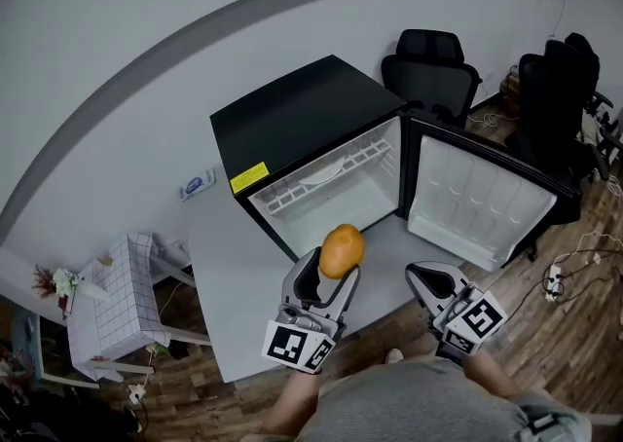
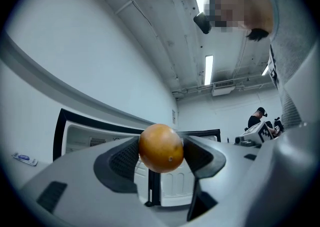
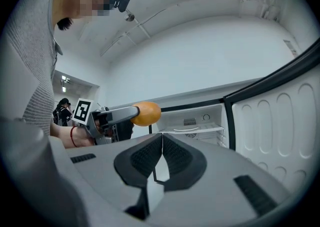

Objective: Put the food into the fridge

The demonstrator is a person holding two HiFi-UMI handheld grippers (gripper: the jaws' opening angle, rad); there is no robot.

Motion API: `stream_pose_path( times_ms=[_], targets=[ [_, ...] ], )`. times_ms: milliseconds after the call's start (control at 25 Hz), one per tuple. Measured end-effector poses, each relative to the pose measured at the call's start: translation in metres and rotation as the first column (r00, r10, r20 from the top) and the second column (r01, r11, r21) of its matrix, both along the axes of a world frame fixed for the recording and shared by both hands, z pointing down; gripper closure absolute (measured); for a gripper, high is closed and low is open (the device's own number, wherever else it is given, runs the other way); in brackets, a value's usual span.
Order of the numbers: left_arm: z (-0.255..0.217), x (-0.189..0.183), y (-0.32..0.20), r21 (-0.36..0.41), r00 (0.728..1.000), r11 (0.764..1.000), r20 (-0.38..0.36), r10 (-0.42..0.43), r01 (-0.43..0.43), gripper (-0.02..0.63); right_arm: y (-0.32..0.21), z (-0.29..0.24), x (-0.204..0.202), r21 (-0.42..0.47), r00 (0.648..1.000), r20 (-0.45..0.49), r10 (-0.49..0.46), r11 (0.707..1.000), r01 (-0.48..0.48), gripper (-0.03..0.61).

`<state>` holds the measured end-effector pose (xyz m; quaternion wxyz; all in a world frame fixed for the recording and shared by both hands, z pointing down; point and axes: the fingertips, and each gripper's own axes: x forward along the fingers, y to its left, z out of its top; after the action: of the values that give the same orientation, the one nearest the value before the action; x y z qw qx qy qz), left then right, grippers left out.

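An orange (image 1: 342,250) (image 2: 160,148) (image 3: 146,113) is clamped between the jaws of my left gripper (image 1: 331,265) (image 2: 161,152), held just in front of the open black mini fridge (image 1: 292,124) (image 3: 197,121). The fridge's white inside holds a wire shelf (image 1: 326,175) and nothing on it that I can see. Its door (image 1: 479,199) (image 3: 277,121) is swung wide to the right. My right gripper (image 1: 426,279) (image 3: 159,157) hangs to the right of the orange, below the door, jaws pressed together with nothing between them.
The fridge stands on a grey floor mat (image 1: 234,275) against a white wall. Black office chairs (image 1: 430,65) stand behind the door. A white tiled side table (image 1: 122,299) stands at the left. A power strip with cables (image 1: 557,279) lies on the wood floor at the right.
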<state>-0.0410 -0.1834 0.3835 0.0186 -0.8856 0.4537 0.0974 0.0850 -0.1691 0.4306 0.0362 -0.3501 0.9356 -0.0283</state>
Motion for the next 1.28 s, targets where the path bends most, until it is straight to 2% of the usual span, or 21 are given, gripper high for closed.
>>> stream_pose_path(
  times_ms=[360, 560, 800, 920, 1280],
  targets=[
    [0.025, -0.009, -0.075, -0.041, 0.990, 0.989, -0.003, -0.140, 0.139, 0.325, -0.031, 0.007, 0.008, -0.003, 1.000, -0.005, -0.025, 1.000, 0.025, 0.568],
    [0.041, -0.021, -0.121, -0.089, 0.972, 0.968, 0.006, -0.236, 0.236, 0.325, -0.039, 0.015, 0.010, -0.025, 1.000, -0.006, -0.030, 0.999, 0.030, 0.568],
    [0.047, -0.028, -0.164, -0.095, 0.949, 0.945, 0.053, -0.310, 0.314, 0.325, -0.051, 0.020, 0.010, -0.043, 0.999, -0.020, -0.040, 0.998, 0.039, 0.568],
    [0.050, -0.032, -0.179, -0.085, 0.931, 0.929, 0.100, -0.351, 0.359, 0.325, -0.060, 0.021, 0.010, -0.043, 0.999, -0.027, -0.043, 0.998, 0.042, 0.568],
    [0.048, -0.045, -0.202, -0.099, 0.885, 0.883, 0.138, -0.444, 0.458, 0.325, -0.078, 0.022, 0.007, -0.053, 0.998, -0.021, -0.063, 0.997, 0.062, 0.568]
  ],
)
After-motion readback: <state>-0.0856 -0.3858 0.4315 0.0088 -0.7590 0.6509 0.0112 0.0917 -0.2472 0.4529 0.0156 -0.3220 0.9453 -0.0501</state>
